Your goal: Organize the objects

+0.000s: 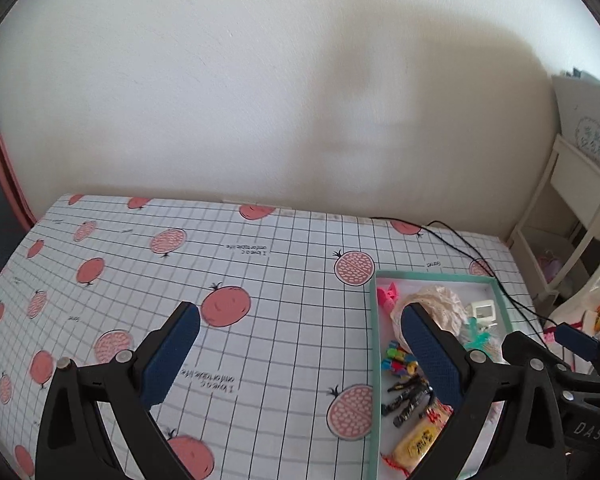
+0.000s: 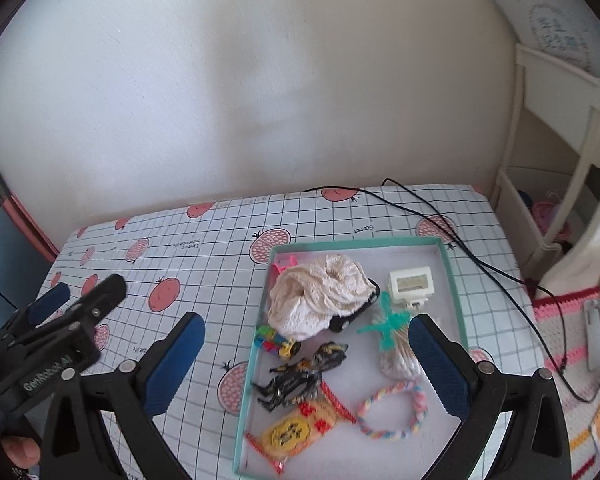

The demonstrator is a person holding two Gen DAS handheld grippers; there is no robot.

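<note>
One tray: a shallow teal-rimmed tray (image 2: pixel 454 276) with a white floor lies on the right part of the tabletop (image 2: pixel 220 256); every small item sits inside it.
Two tools: the left tool (image 1: pixel 300 354) hangs over the tabletop with its blue pads spread wide, one pad above the tray's left part, nothing between them; the right tool (image 2: pixel 306 362) hangs over the tray, pads also spread wide and empty.
Cream cloth: one crumpled lace piece (image 2: pixel 320 296) at the tray's far left, partly covering a black object (image 2: pixel 356 312) of which little shows.
Pink clip: one (image 2: pixel 284 266), in the far left corner, just behind the cloth.
White box-shaped item: one (image 2: pixel 410 286), near the far right wall.
Cotton swabs: one clear bag (image 2: pixel 396 352) tied with a teal bow, just in front of the white item.
Multicoloured piece: one small blocky toy (image 2: pixel 276 342), against the left wall.
Black-and-yellow figure: one (image 2: pixel 300 376), lying flat at mid-tray.
Yellow snack packet: one (image 2: pixel 296 430), with red zigzag edges and red characters too small to read, touching the figure.
Pastel braided ring: one (image 2: pixel 392 412), near the right pad.
Black cable: one (image 2: pixel 492 272), running across the tabletop behind the tray.
Writing: "GenRobot.AI" on the left tool's body in the right wrist view; "DAS" on the right tool's body in the left wrist view; "Garnet" on the tabletop cover.
Cover pattern: black grid with pink pomegranates.
</note>
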